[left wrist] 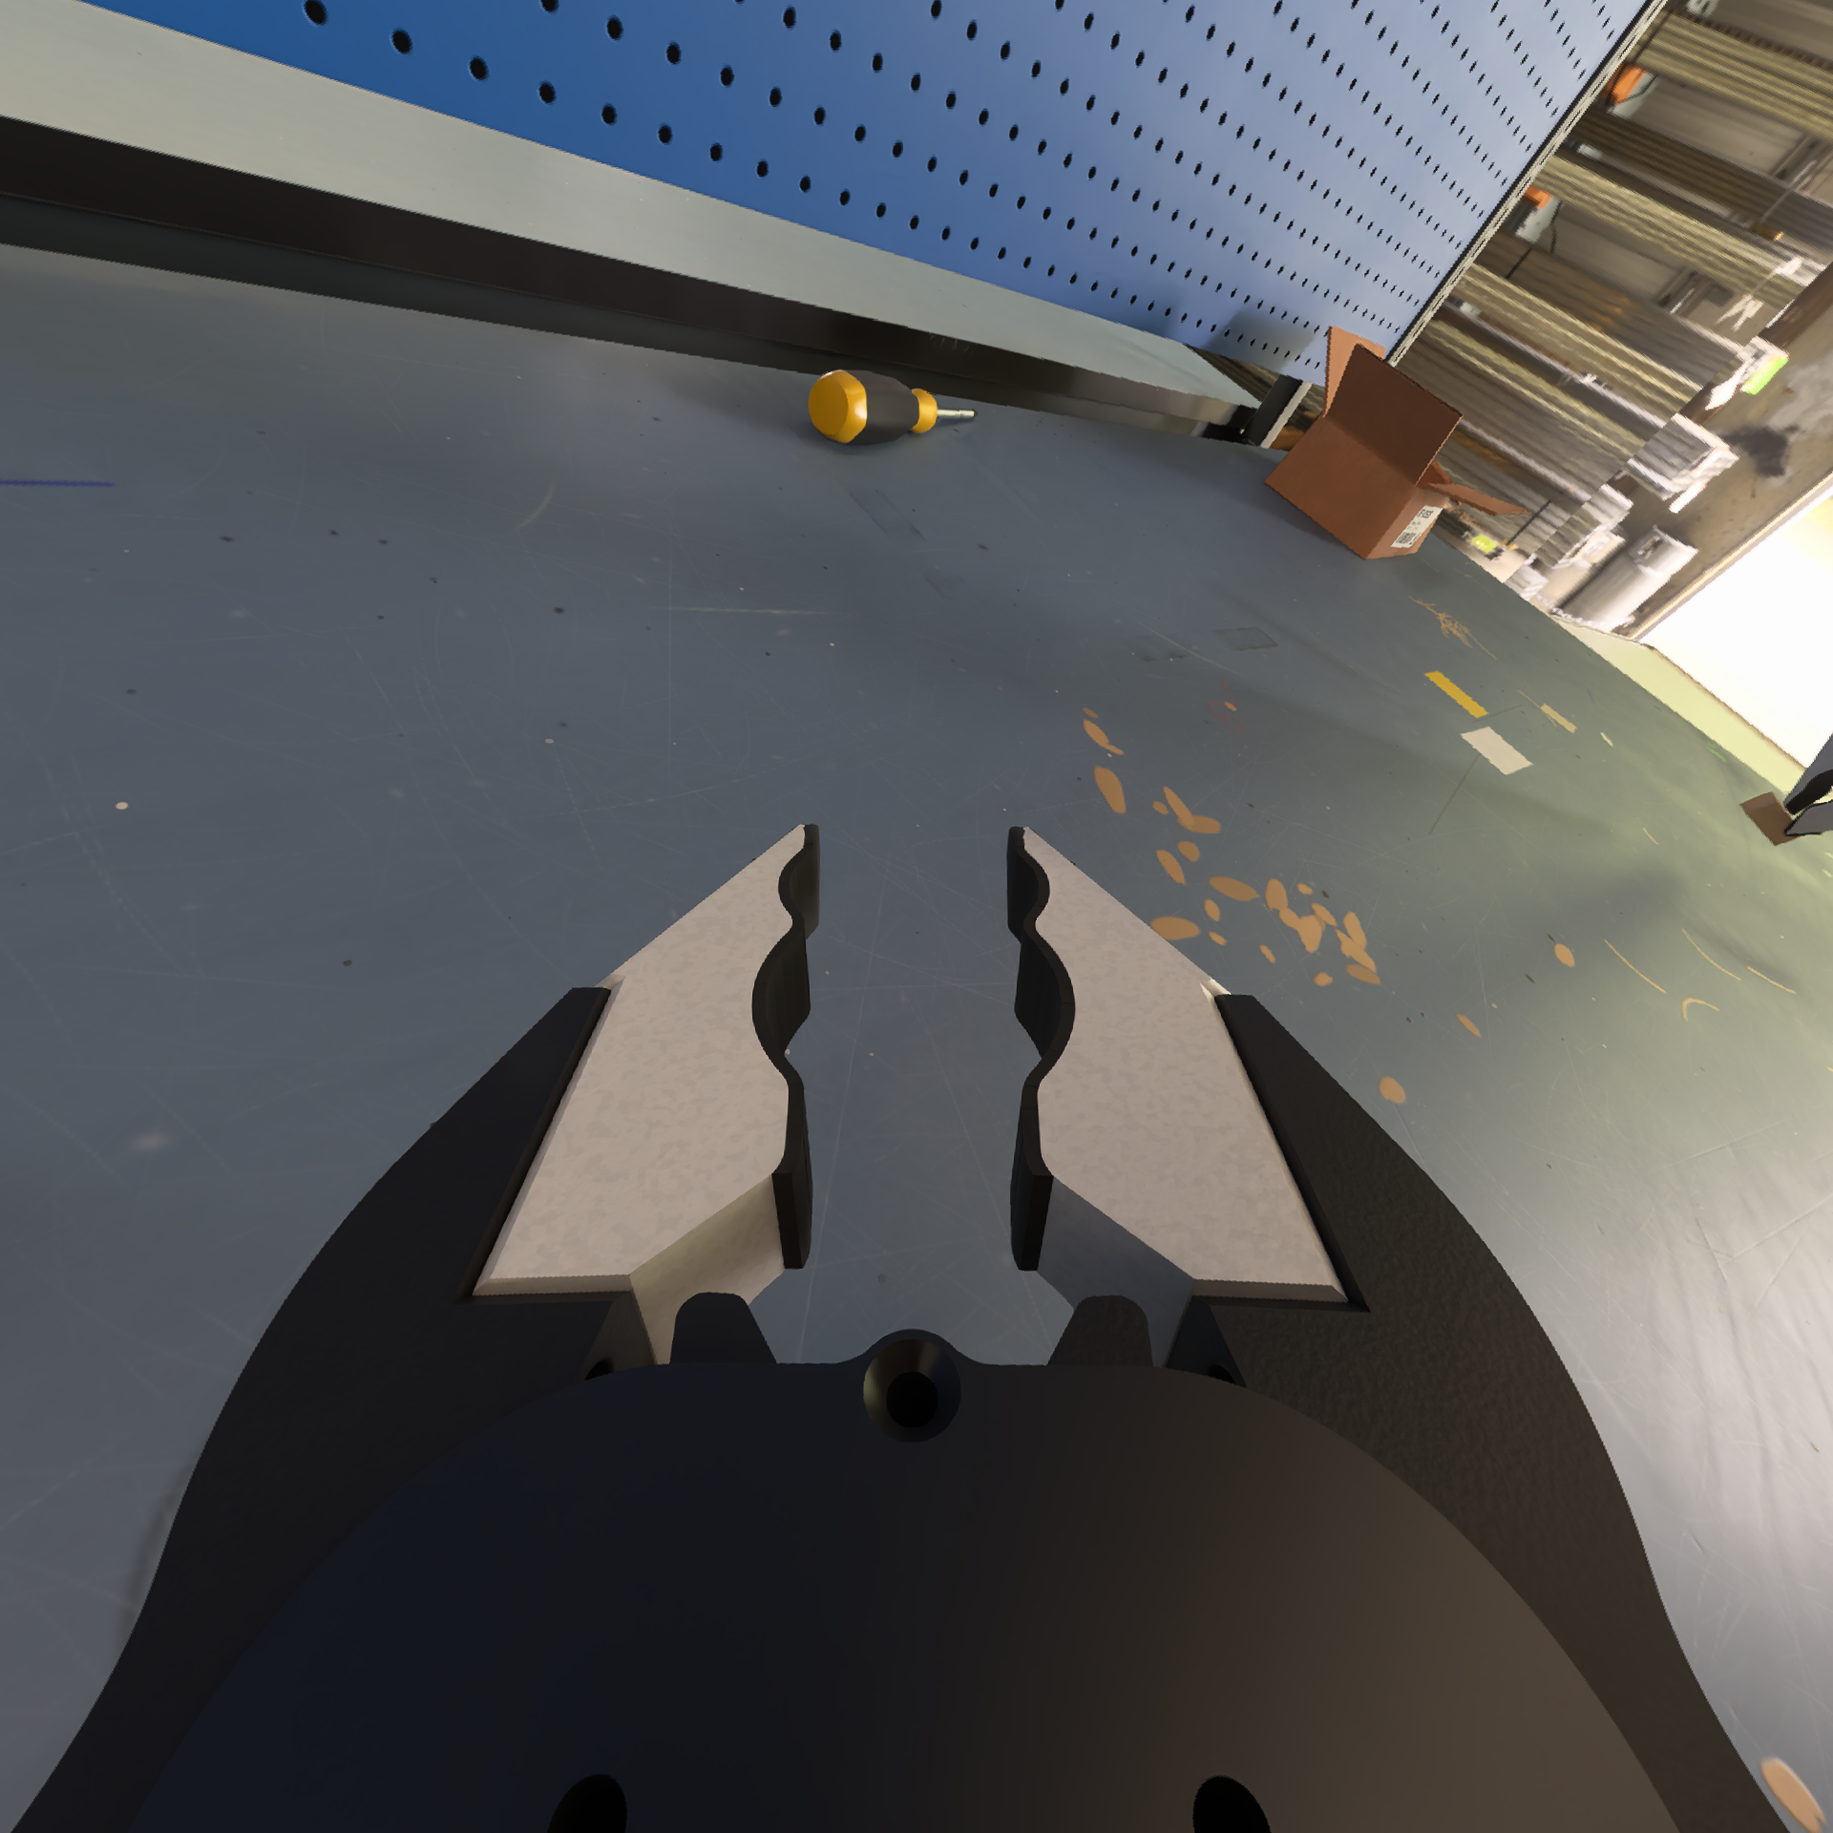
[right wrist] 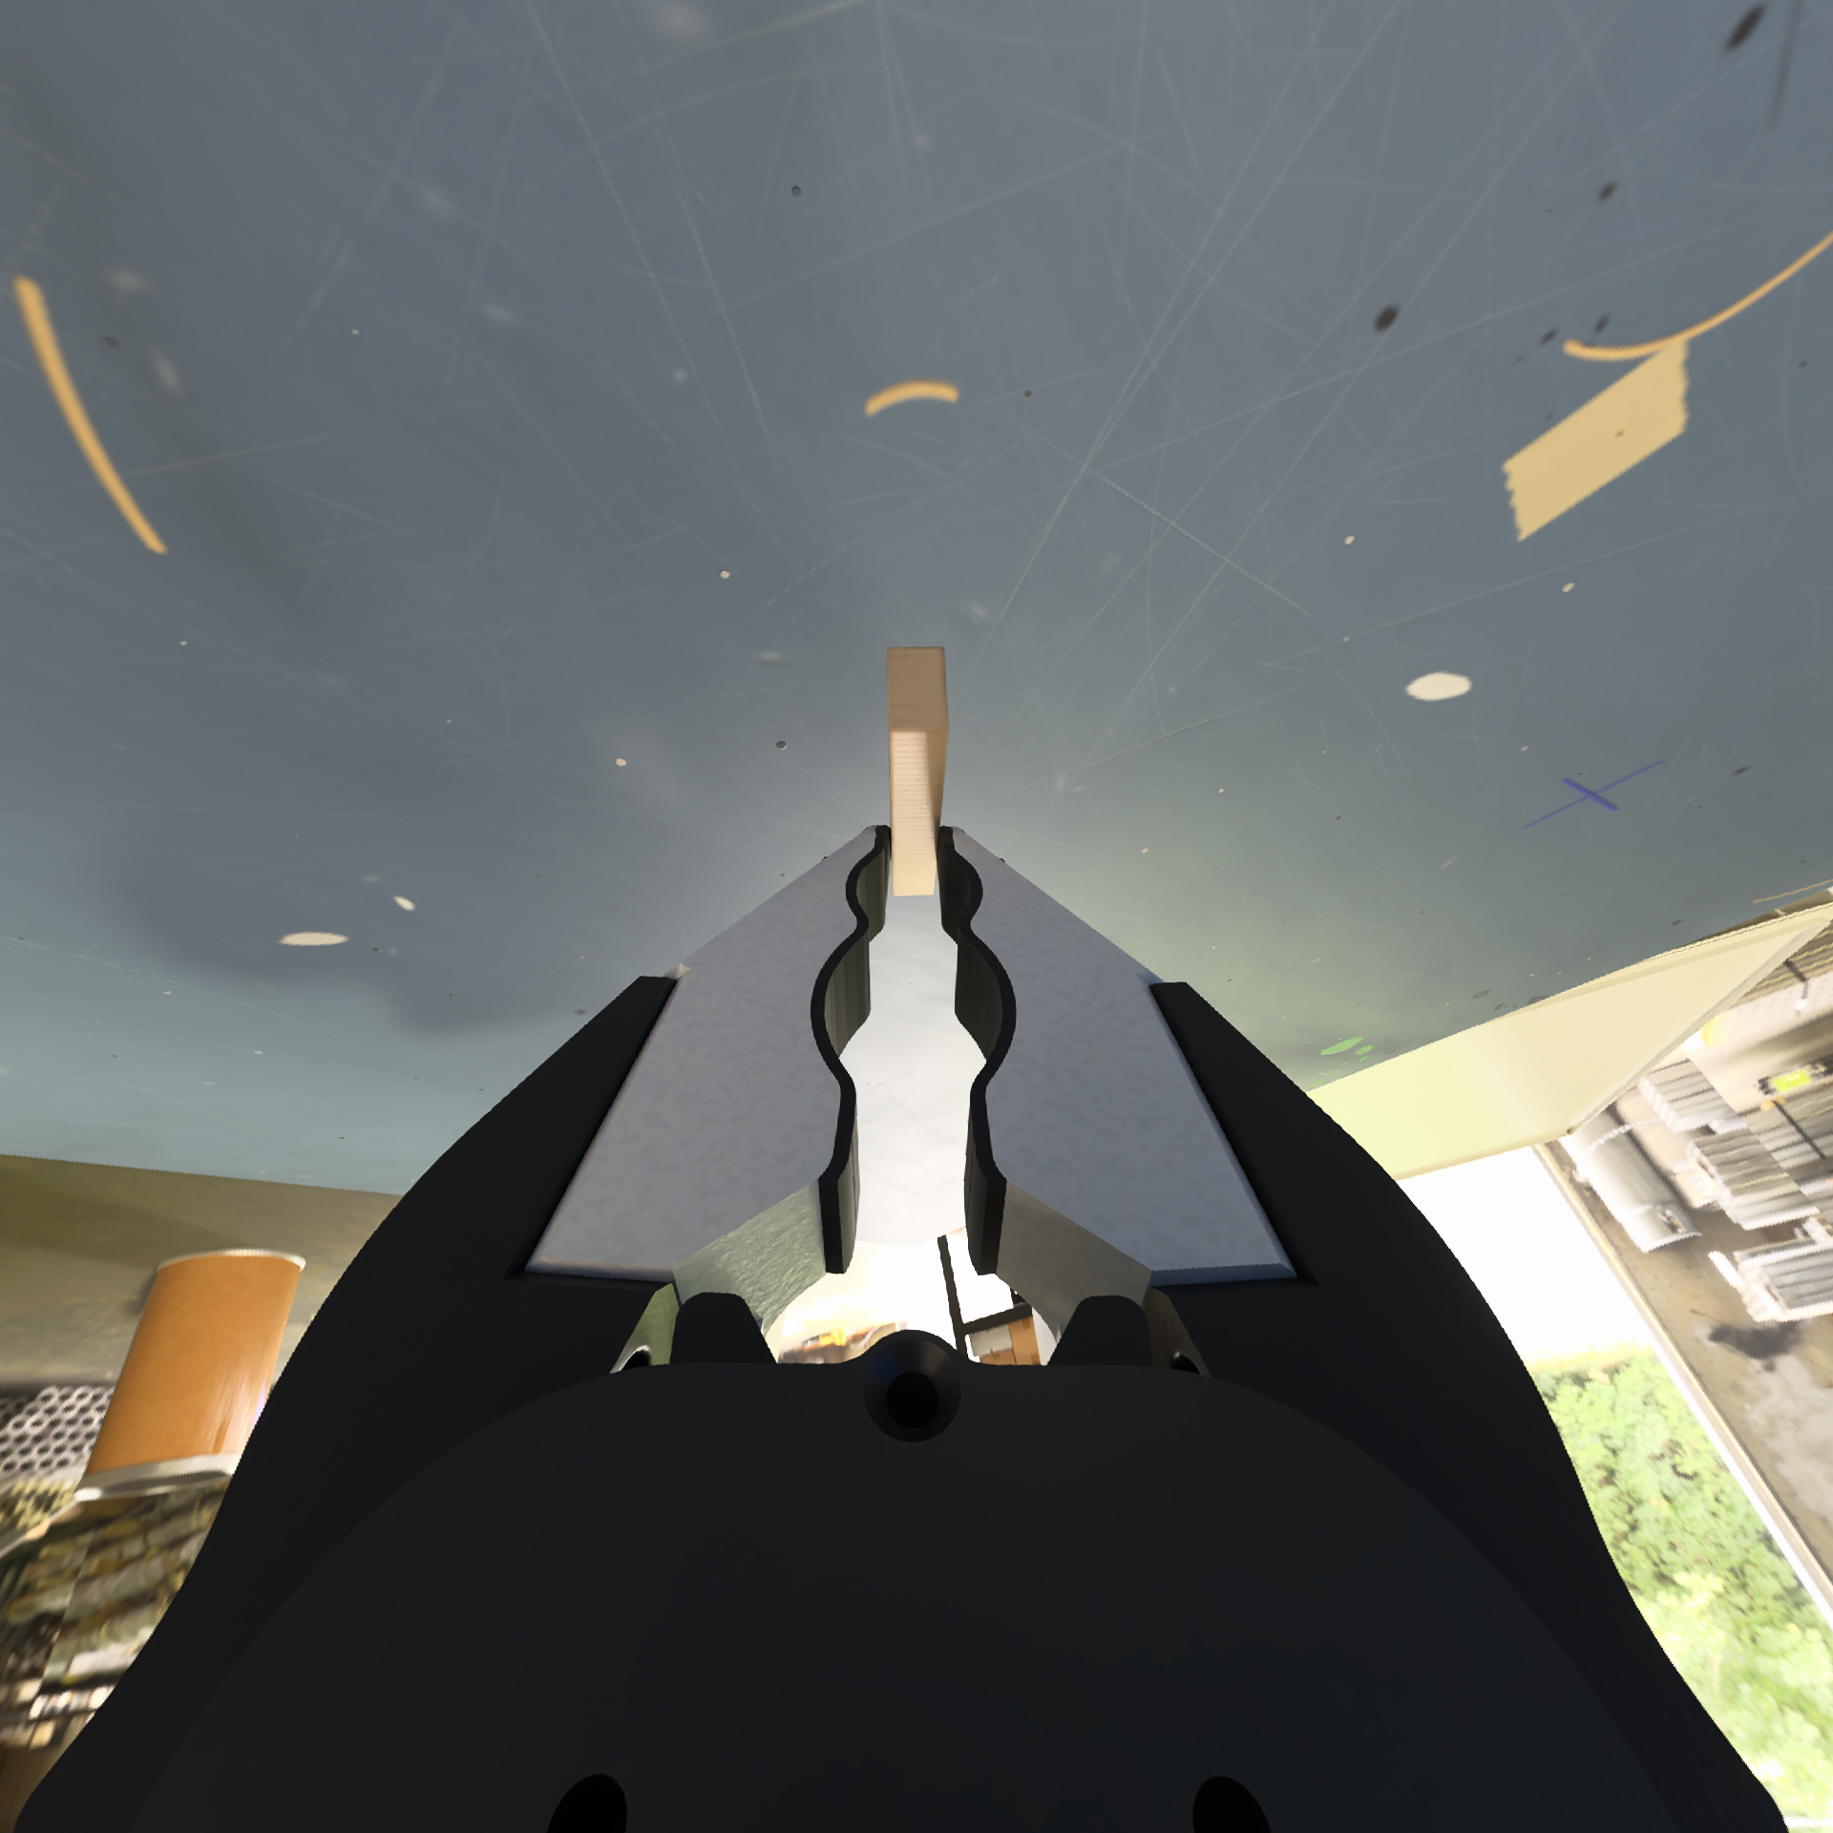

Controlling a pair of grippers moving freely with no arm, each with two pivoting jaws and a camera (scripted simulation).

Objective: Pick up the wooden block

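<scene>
A scratched grey table fronts a blue pegboard. The right gripper has closed its tips on the block, apparently ready to lift. The left gripper hovers parted and empty, well clear.

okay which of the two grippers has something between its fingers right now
The right gripper: its fingertips pinch the end of the wooden block. The left gripper is open, with only bare table between its fingers.
</scene>
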